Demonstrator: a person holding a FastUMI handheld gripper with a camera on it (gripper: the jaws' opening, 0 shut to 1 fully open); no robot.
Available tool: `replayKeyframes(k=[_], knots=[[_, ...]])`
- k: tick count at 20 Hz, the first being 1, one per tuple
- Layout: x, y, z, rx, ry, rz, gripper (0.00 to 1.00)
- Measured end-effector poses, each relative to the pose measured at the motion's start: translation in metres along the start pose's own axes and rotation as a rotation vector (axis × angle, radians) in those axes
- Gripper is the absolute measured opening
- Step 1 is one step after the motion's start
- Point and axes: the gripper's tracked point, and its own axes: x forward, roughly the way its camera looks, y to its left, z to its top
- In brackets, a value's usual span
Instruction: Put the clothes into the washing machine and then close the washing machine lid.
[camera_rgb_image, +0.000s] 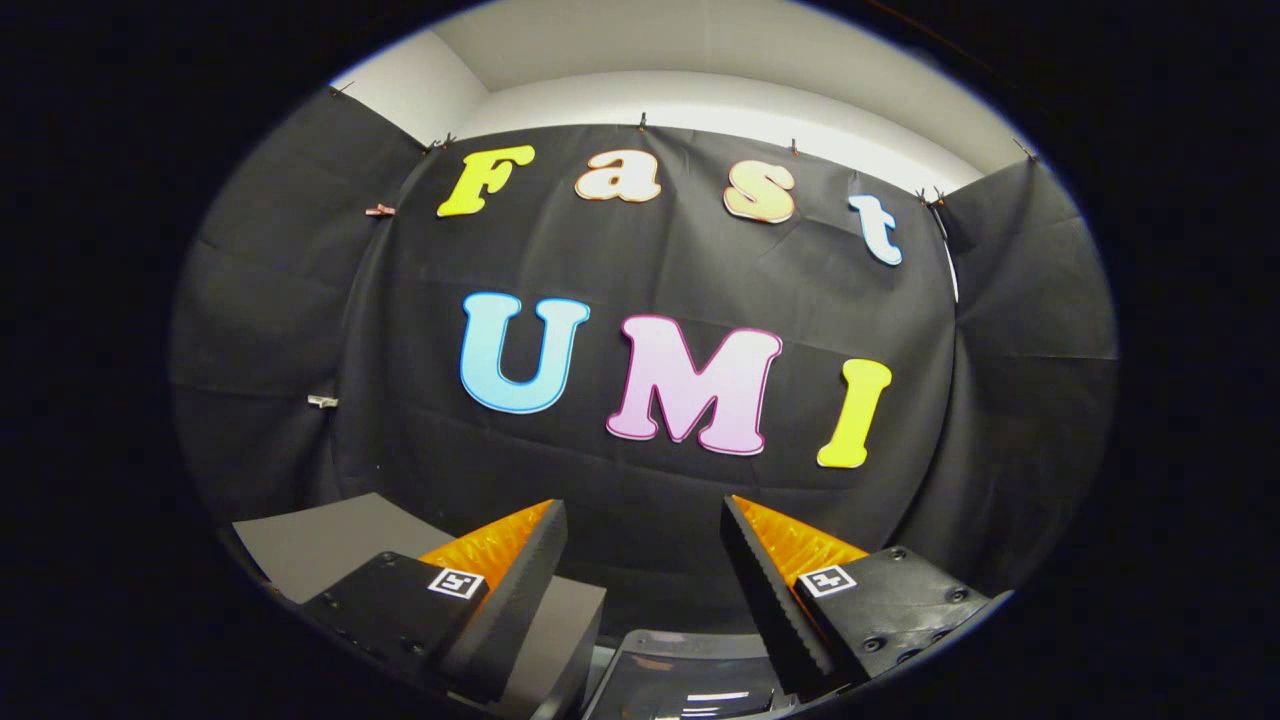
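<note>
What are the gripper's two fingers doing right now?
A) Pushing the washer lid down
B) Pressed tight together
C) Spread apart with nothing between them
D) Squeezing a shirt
C: the gripper has its fingers spread wide apart, with just the black cloth wall seen through the gap and no clothes held.
</note>
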Motion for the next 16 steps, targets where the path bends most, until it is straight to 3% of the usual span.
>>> replayKeyframes(k=[6, 11, 16], knots=[[-0.014, -0.008, 0.006, 0.052, -0.05, -0.001, 0.98], [-0.025, -0.007, -0.017, 0.083, 0.005, -0.015, 0.98], [-0.026, 0.005, -0.011, 0.042, 0.005, 0.013, 0.98]])
